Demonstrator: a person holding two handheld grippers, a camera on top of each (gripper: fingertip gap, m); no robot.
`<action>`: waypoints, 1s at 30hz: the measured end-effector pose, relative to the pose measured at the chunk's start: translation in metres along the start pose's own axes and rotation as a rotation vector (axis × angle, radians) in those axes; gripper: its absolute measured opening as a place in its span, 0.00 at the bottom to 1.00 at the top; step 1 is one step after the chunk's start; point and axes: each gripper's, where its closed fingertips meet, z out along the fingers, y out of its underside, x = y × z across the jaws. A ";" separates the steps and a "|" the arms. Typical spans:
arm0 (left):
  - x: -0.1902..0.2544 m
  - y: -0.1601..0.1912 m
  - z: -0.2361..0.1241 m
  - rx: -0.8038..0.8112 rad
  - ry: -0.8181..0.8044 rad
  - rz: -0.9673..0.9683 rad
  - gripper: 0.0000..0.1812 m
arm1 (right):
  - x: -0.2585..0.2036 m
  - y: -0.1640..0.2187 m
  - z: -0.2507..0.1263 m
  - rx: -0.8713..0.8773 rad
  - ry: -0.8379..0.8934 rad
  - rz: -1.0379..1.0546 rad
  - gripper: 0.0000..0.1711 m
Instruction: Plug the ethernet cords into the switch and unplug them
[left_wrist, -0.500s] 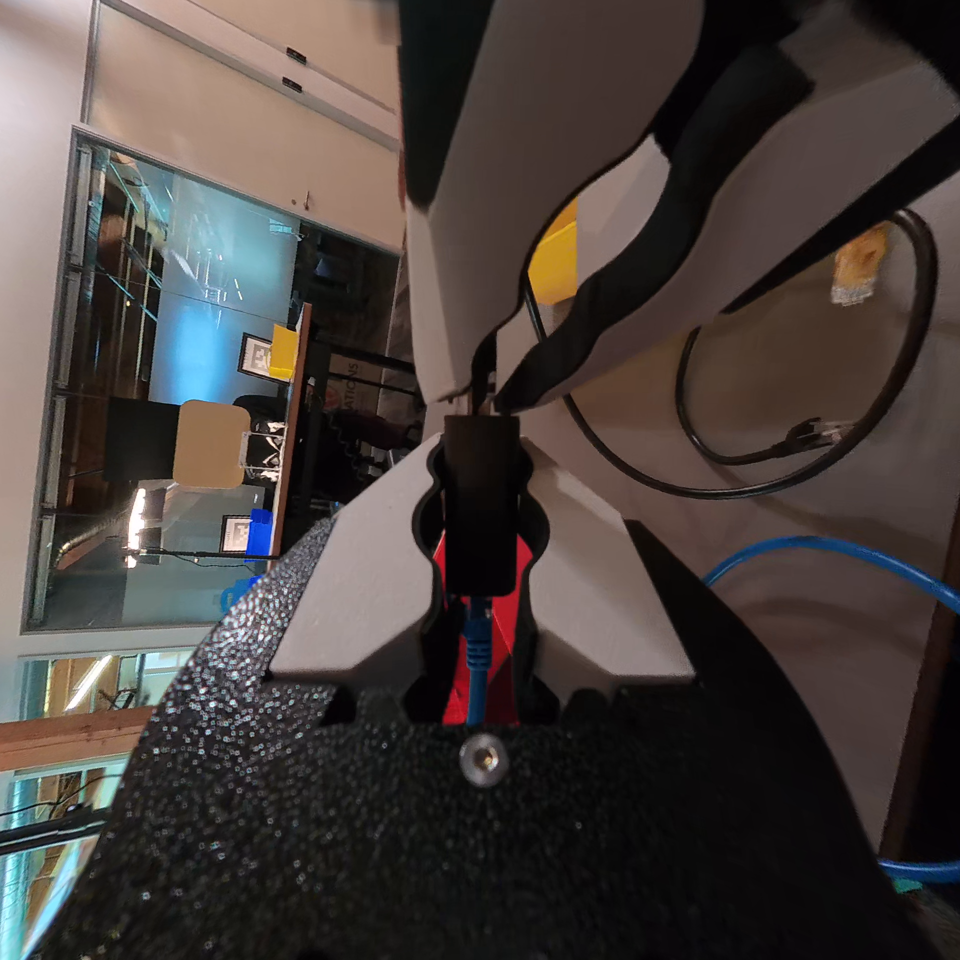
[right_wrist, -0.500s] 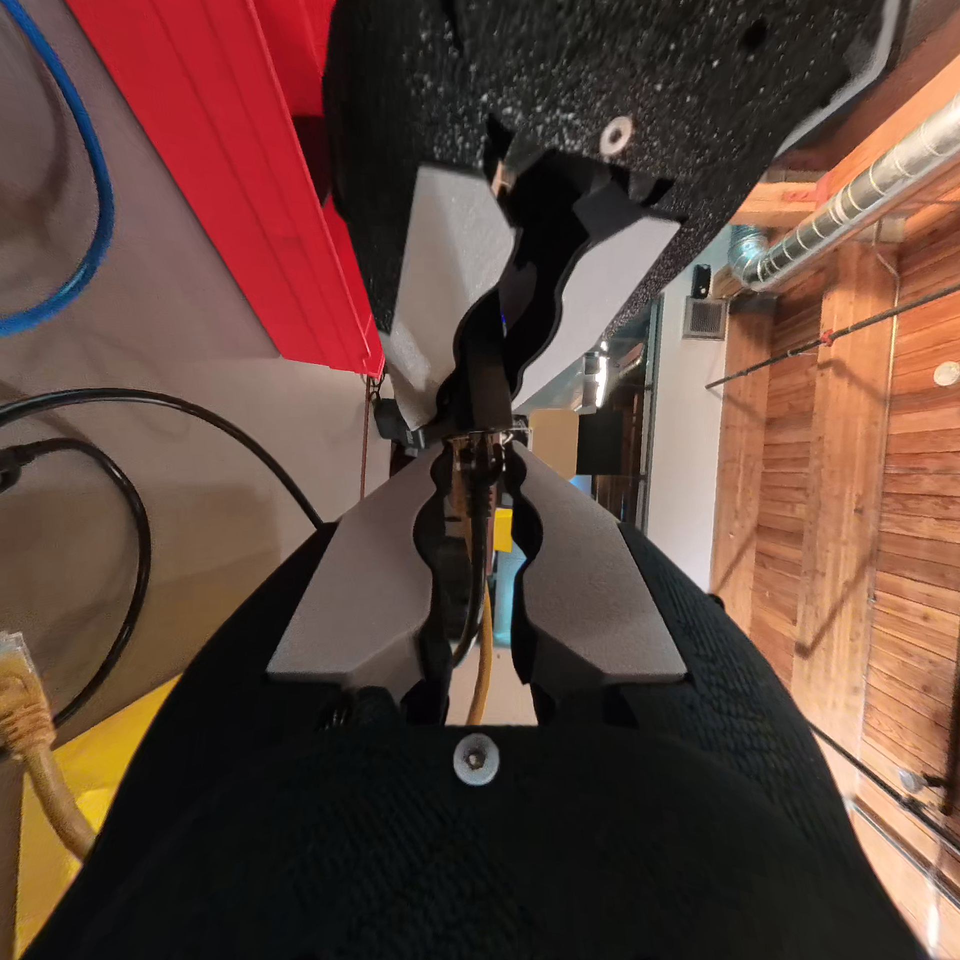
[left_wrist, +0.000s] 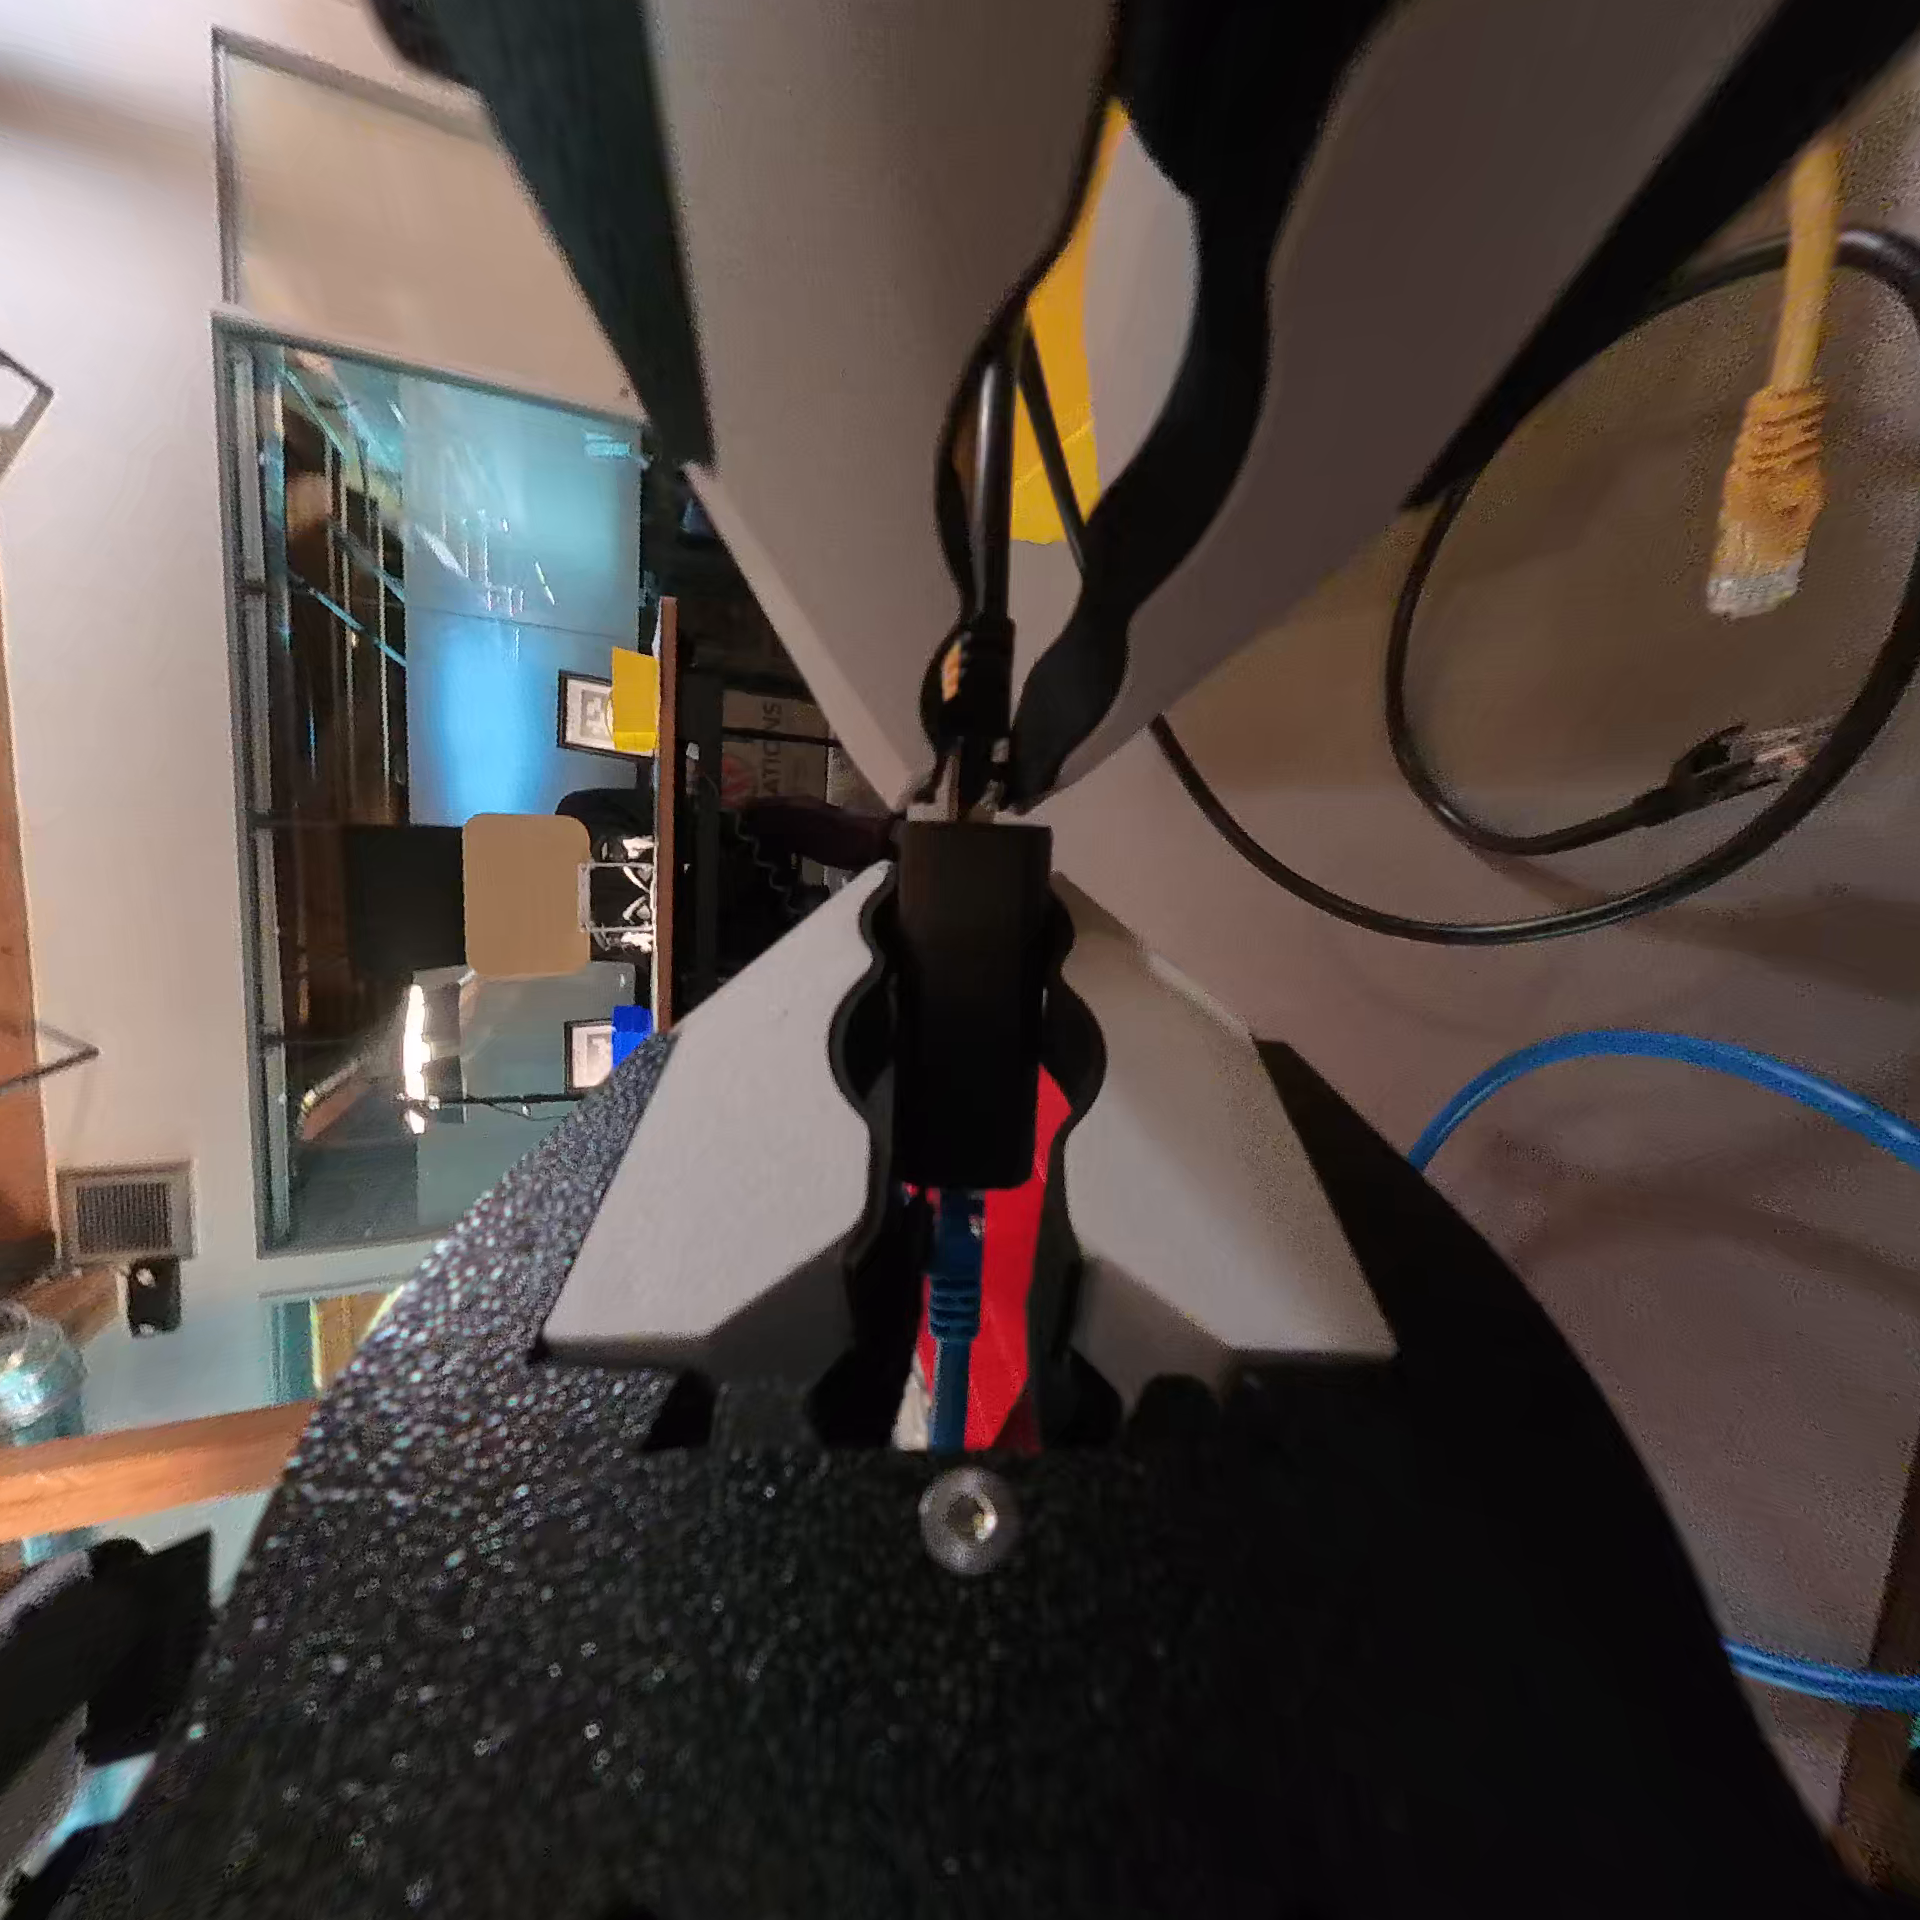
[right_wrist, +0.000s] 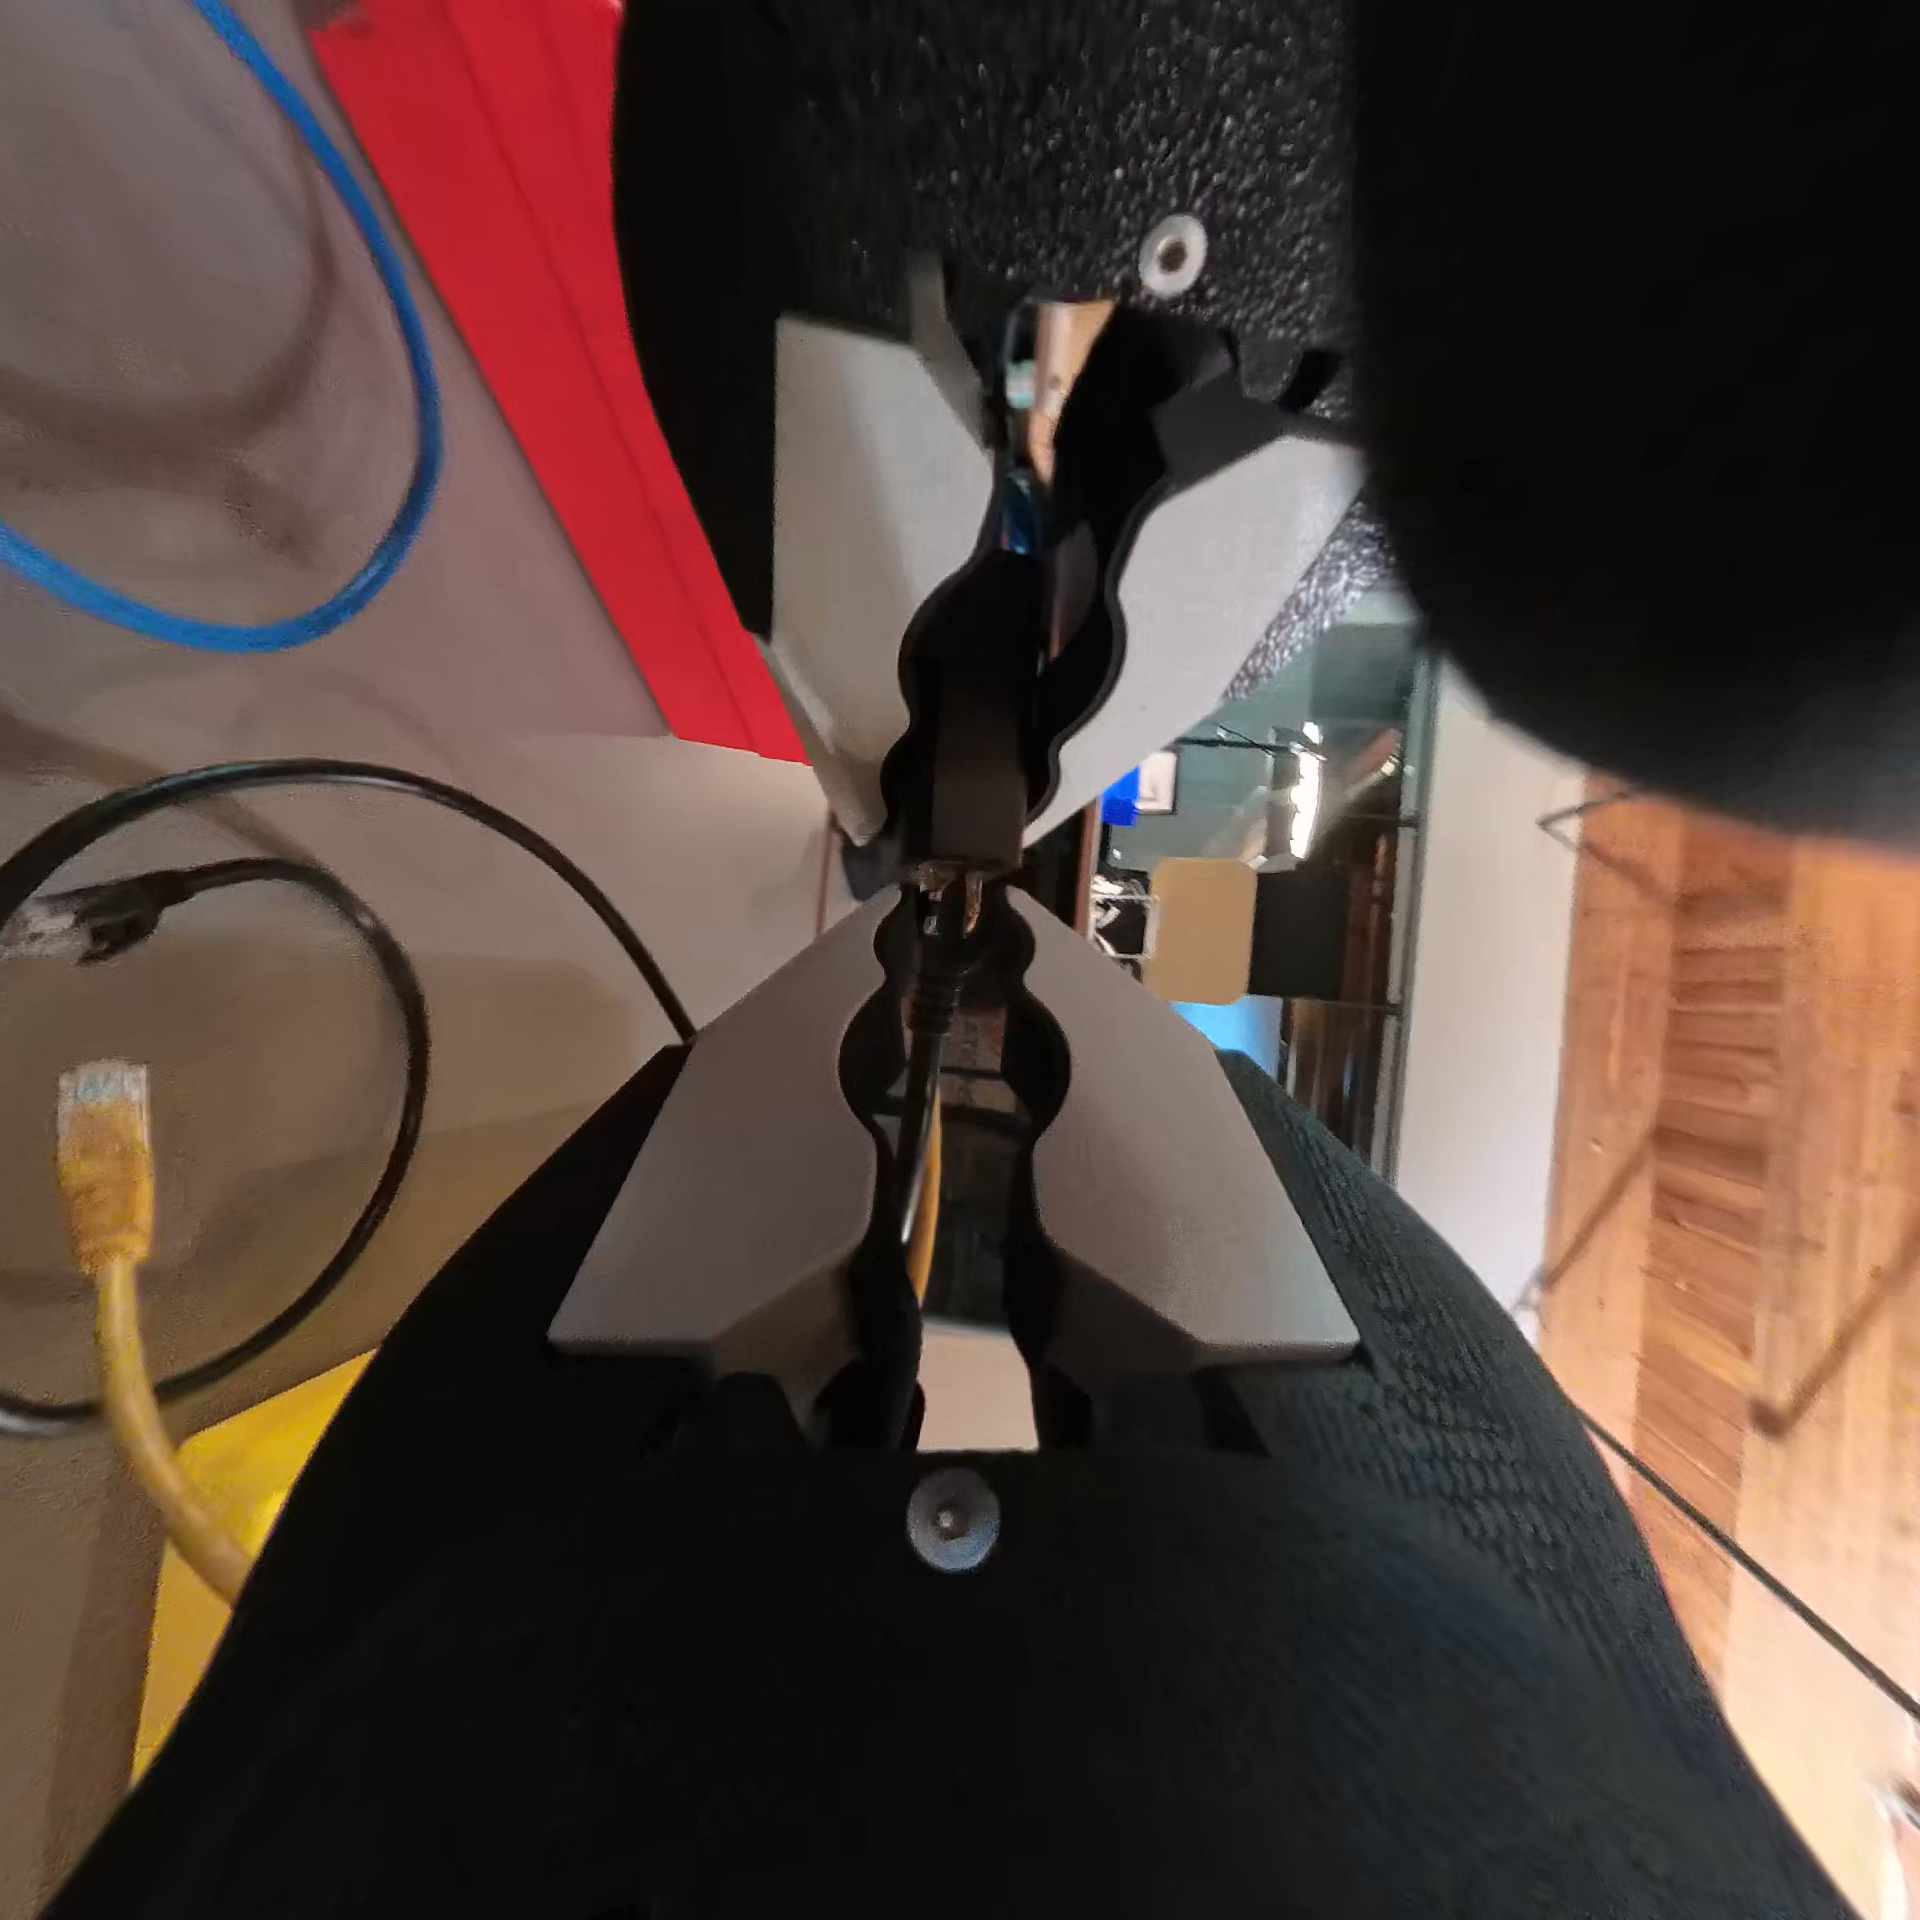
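Note:
My left gripper is shut on a small black switch block, held in the air. A blue ethernet cord is plugged into the block's near end. My right gripper is shut on the plug of a black ethernet cord and meets the left one tip to tip. The plug's tip sits at the mouth of the block's far port; how deep it sits is hidden. In the left wrist view the right gripper comes down from above, holding the black plug.
A loose yellow cord plug and the black cord's other plug lie on the grey tabletop. A blue cord loop, a red bin and a yellow bin are nearby.
Both grippers keep their grips and stay tip to tip. The views have shifted slightly, and the yellow plug now shows more fully in both.

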 end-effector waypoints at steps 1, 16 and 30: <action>0.004 -0.001 0.001 0.003 0.011 0.031 0.12 | -0.005 0.000 -0.001 0.012 -0.034 -0.011 0.06; -0.036 0.071 -0.026 0.082 0.057 -0.058 0.12 | 0.011 0.023 -0.022 0.106 -0.077 0.134 0.06; -0.067 0.079 0.002 0.156 -0.071 -0.642 0.12 | 0.044 0.033 -0.095 0.560 -0.194 0.545 0.06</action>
